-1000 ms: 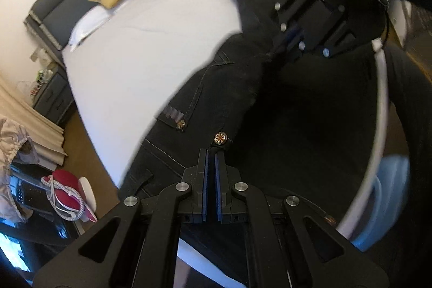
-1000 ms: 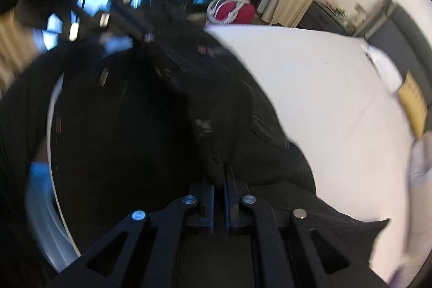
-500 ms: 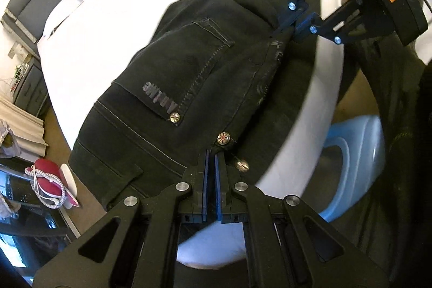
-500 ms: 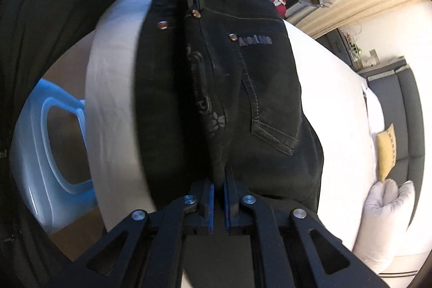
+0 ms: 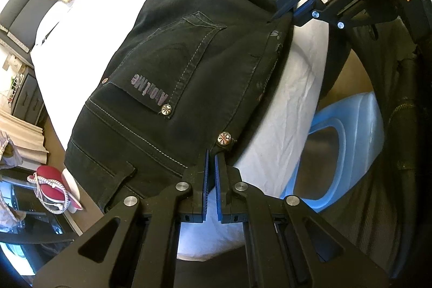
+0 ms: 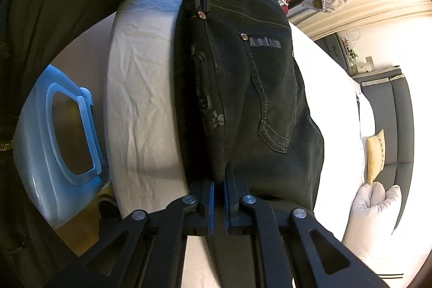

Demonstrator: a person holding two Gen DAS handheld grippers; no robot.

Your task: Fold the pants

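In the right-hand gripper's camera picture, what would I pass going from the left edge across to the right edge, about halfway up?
Blue plastic basket → white sheet on the bed's edge → black pants → flat white bed top → yellow cushion → grey headboard.

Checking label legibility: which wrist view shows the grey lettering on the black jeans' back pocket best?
Left wrist view: the grey lettering on the black jeans sits large and near centre, though upside down. Right wrist view shows it upright but small and farther off.
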